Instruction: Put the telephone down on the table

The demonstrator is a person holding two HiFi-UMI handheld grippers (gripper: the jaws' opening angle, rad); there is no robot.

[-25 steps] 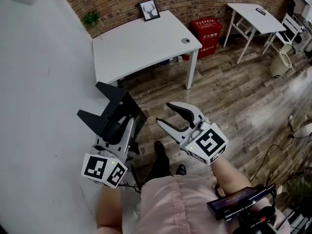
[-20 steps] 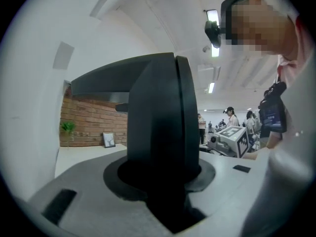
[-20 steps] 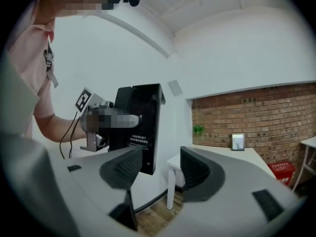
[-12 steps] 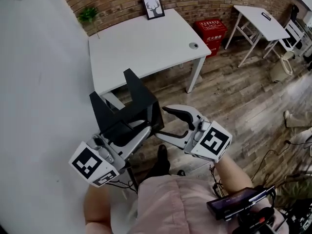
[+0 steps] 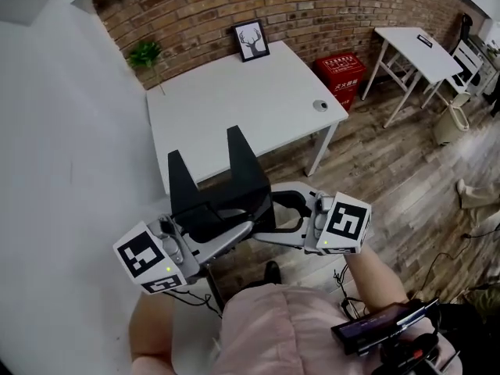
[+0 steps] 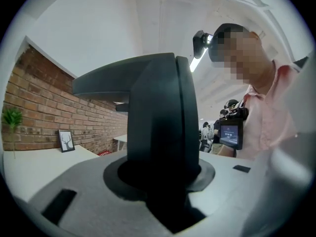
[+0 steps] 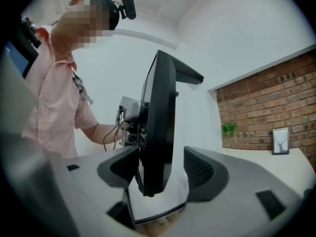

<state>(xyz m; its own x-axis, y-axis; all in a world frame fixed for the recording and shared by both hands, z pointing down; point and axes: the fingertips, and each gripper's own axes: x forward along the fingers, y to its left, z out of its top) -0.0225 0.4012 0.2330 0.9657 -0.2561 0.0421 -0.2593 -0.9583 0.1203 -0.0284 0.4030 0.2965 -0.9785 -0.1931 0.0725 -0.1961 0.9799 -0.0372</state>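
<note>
- One telephone (image 5: 223, 186): held in the air, short of the table (image 5: 234, 84); not yet set down.
- Left gripper (image 5: 234, 233): clenched on it.
- Right gripper (image 5: 269, 213): jaws spread, straddling its edge, not pressing.

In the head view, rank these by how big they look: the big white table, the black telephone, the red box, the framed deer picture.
1. big white table
2. telephone, though its nearness to the camera inflates it
3. red box
4. framed deer picture, only slightly smaller than the box

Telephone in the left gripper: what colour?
Black; the telephone shows best in the head view.
</note>
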